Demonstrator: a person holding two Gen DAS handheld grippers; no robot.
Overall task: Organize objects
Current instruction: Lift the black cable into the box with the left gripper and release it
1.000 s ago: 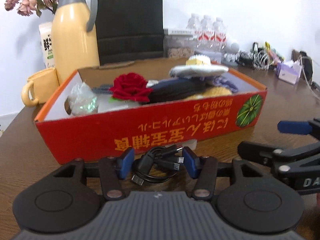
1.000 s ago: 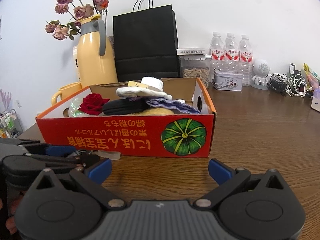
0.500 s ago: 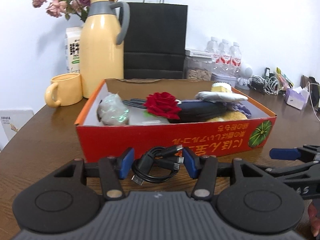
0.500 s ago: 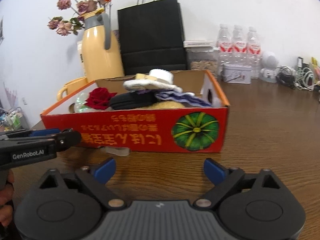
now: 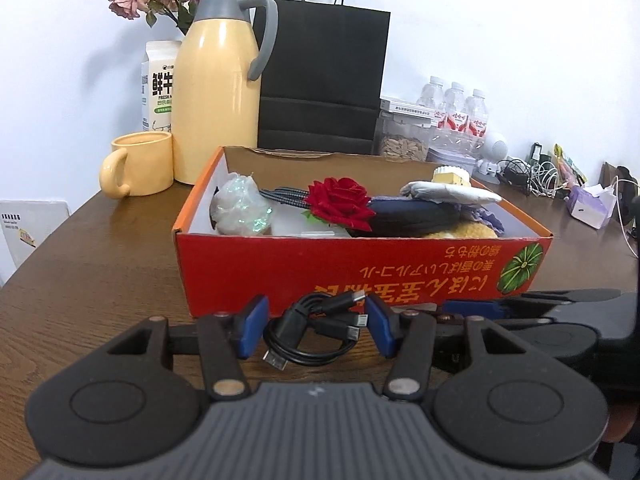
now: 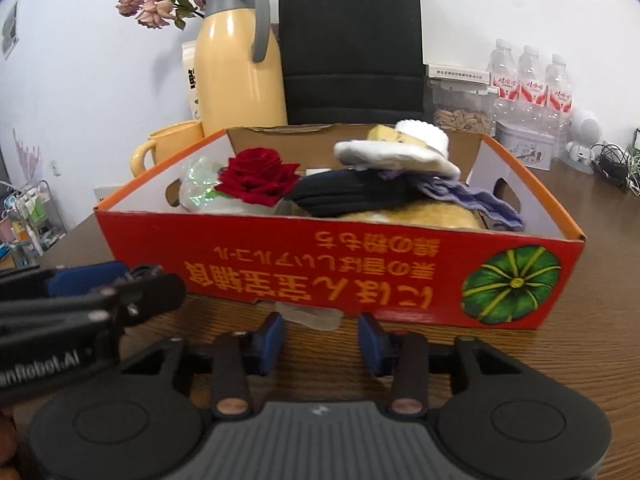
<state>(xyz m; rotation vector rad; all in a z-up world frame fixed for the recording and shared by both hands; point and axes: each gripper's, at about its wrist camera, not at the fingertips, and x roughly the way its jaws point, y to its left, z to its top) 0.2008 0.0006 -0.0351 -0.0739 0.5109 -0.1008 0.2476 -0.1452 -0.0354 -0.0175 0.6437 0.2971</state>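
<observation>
Right gripper (image 6: 320, 338): jaws just narrowing, nothing clamped, a clear packet (image 6: 316, 317) just ahead. Left gripper (image 5: 312, 330): clamps the black cable (image 5: 310, 330), likely bound for the box (image 5: 360, 268).

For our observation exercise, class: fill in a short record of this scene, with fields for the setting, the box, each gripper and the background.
Setting: brown wooden table
Box: red cardboard box, open top, filled; a red rose lies on the pile
Left gripper: jaws closed on a coiled black cable, in front of the box
Right gripper: jaws have just been closing and grip nothing; a clear scrap lies just past them, by the box
Behind box: yellow jug, yellow mug, black paper bag
</observation>
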